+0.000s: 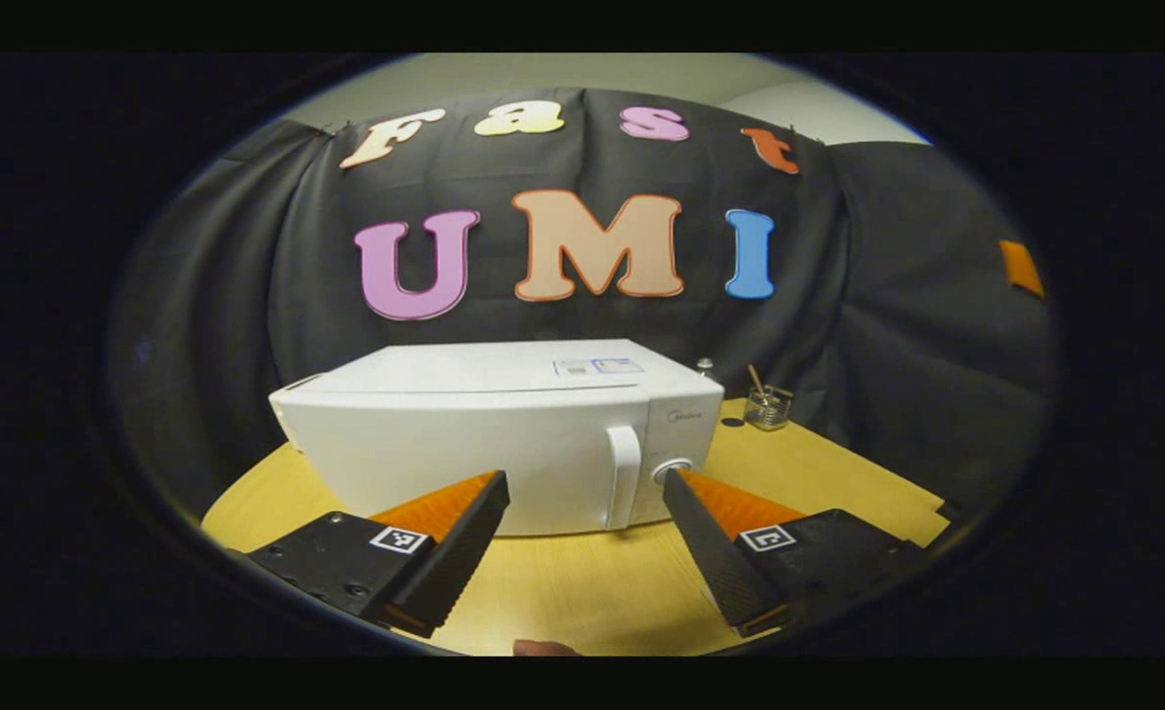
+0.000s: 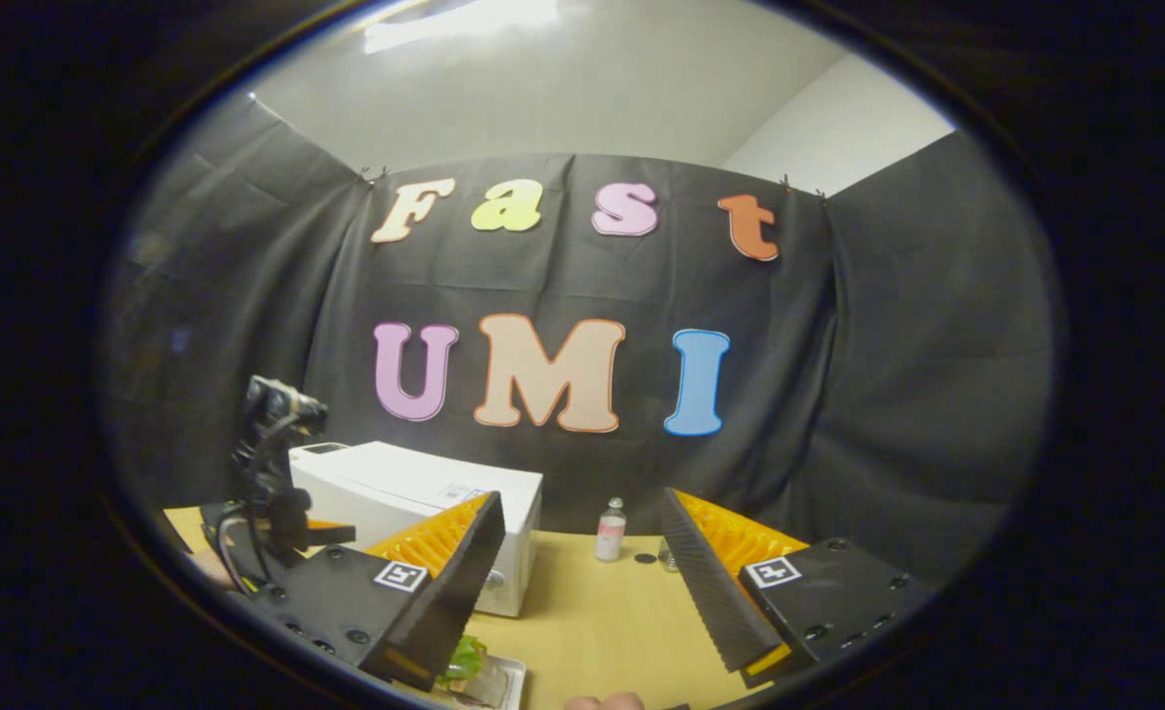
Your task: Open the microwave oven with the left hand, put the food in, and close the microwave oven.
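A white microwave oven (image 1: pixel 503 434) stands on the wooden table (image 1: pixel 582 592) with its door shut; its handle (image 1: pixel 623 475) is vertical, with a round knob (image 1: pixel 672 470) to its right. My left gripper (image 1: pixel 587 483) is open in front of the door, short of the handle. In the right gripper view the microwave oven (image 2: pixel 424 503) stands at the left, with the left gripper (image 2: pixel 271 493) in front of it. My right gripper (image 2: pixel 582 528) is open above the table. Food with green leaves on a clear tray (image 2: pixel 473 671) lies below its left finger.
A small glass jar (image 1: pixel 768 406) with a stick in it stands at the microwave's right rear. A little bottle (image 2: pixel 610 531) stands on the table near the back cloth. The table's right edge (image 1: pixel 922 493) is close by.
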Available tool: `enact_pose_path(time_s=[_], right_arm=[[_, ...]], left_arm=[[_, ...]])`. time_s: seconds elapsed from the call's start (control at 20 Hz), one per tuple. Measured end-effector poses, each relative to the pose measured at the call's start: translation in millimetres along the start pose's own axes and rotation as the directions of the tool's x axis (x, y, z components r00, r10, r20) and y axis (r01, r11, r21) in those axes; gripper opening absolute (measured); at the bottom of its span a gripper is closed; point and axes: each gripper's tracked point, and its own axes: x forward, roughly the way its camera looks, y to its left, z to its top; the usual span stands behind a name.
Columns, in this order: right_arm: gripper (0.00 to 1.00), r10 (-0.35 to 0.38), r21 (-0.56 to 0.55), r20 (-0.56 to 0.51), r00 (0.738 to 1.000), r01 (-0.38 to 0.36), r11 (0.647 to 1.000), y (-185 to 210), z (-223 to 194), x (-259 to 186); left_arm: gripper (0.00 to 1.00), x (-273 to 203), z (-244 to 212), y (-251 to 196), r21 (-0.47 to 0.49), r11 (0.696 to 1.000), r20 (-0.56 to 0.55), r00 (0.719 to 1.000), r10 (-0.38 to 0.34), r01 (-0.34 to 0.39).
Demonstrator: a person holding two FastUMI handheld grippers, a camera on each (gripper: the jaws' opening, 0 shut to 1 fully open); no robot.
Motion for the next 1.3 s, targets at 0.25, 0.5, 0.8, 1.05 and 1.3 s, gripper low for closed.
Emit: enact_pose_path(time_s=[0.25,0.5,0.8,1.05,1.3], right_arm=[[0.96,-0.066,-0.023,-0.031,0.997,0.065,0.998,-26.3,-13.2,-10.9],[0.96,-0.119,-0.026,-0.046,0.992,0.118,0.993,-42.6,-18.0,-20.6],[0.97,-0.136,-0.028,-0.093,0.986,0.134,0.991,-50.5,-30.9,-33.7],[0.96,-0.137,-0.026,-0.121,0.983,0.135,0.991,-54.1,-37.4,-40.2],[0.96,-0.122,-0.034,-0.133,0.984,0.119,0.992,-50.2,-39.2,-41.4]], left_arm=[[0.99,43.2,-25.8,-21.3,0.048,0.997,-0.077,0.996,-0.049,0.052],[1.00,62.9,-47.3,-33.2,0.091,0.992,-0.142,0.987,-0.078,0.091],[0.99,78.1,-49.5,-30.3,0.110,0.992,-0.134,0.990,-0.051,0.067],[0.68,83.4,-43.1,-30.3,0.107,0.993,-0.105,0.994,-0.033,0.044],[0.28,87.2,-40.4,-23.6,0.118,0.993,-0.089,0.996,0.003,0.007]])
